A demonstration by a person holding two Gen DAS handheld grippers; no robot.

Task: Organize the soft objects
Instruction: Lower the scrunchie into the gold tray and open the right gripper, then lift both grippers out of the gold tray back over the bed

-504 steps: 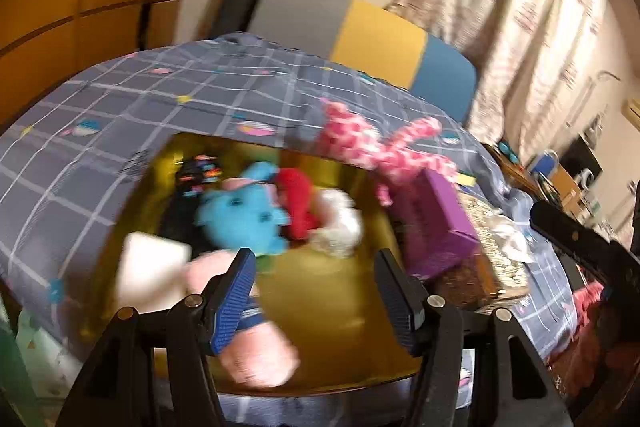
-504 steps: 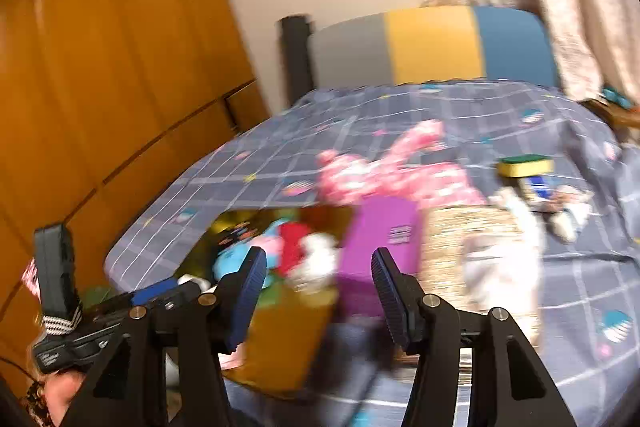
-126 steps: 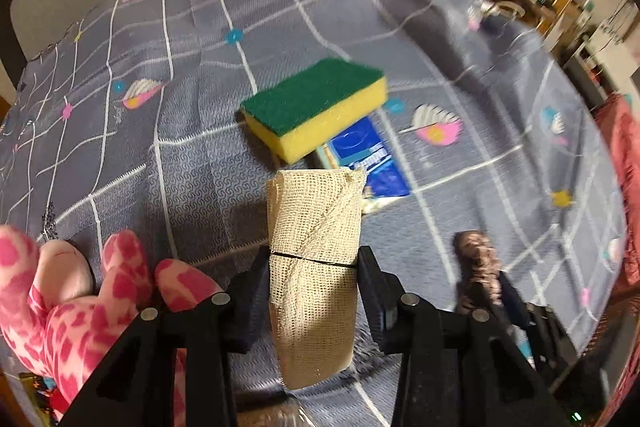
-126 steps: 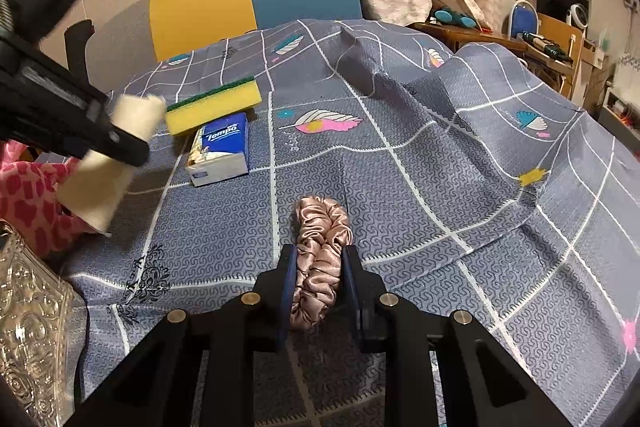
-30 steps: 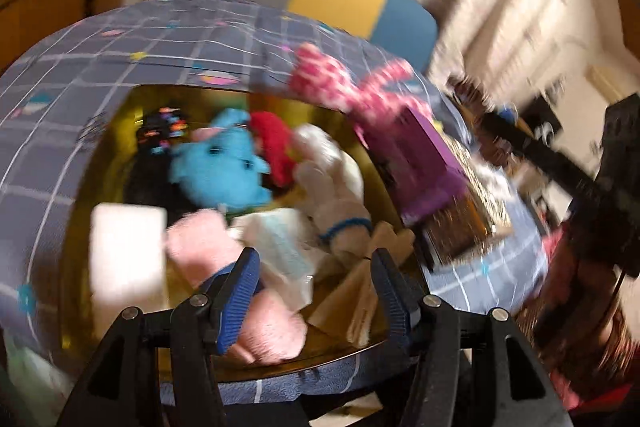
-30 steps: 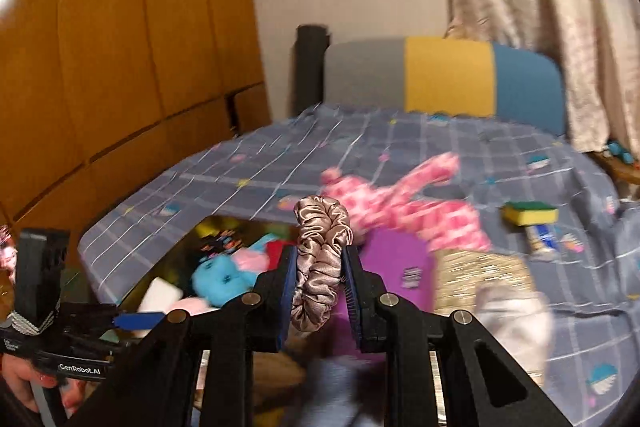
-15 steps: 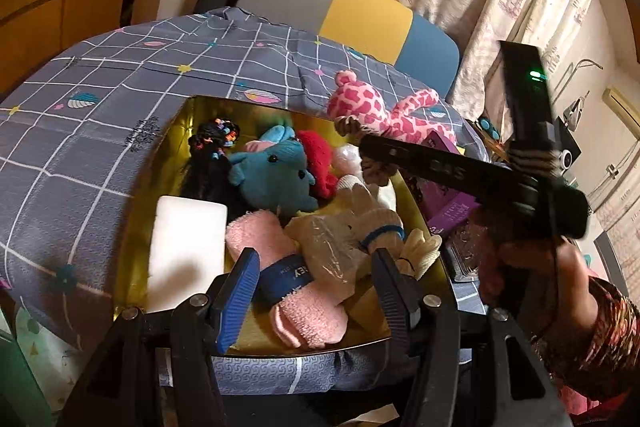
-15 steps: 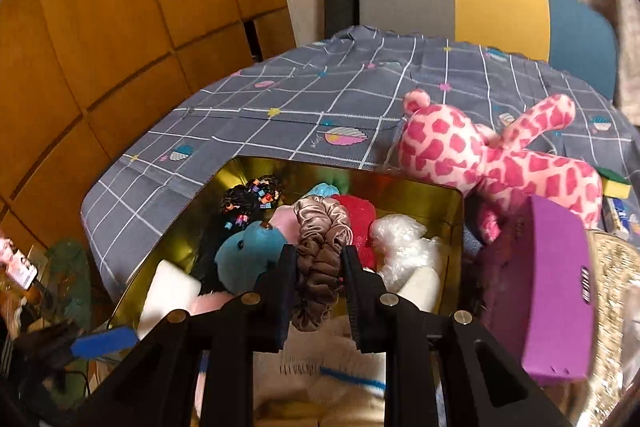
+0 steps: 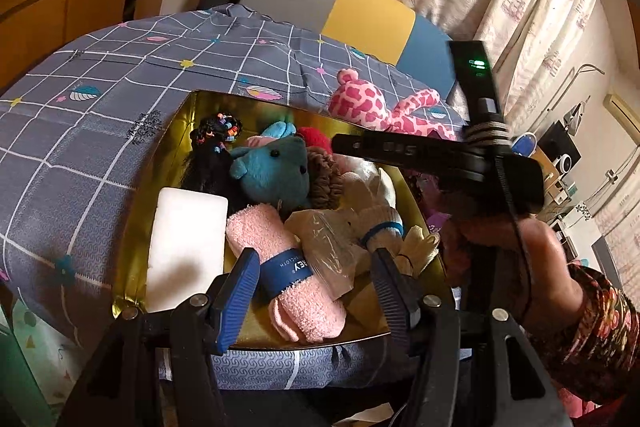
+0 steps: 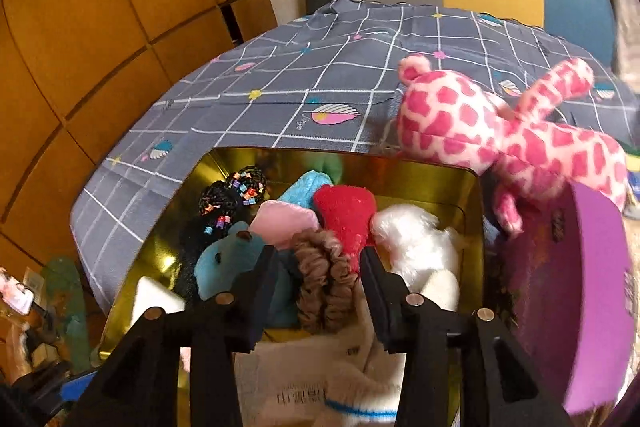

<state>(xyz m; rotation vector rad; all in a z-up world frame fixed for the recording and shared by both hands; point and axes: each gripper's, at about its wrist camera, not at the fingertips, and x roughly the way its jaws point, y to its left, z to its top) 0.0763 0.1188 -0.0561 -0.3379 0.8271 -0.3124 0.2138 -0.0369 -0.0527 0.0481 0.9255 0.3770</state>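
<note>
scrunchie: lying in the gold tin between the blue plush and white plush, long axis running away from the camera
right tool: jaws just been opening, straddling it, pads seeming to be parting from it
left tool: hanging open and empty over the near rim
room: rising straight up looks clear

Right gripper tilted downward, jaws just opening (pads no longer pressing); left gripper spread wide, gripping nothing.
</note>
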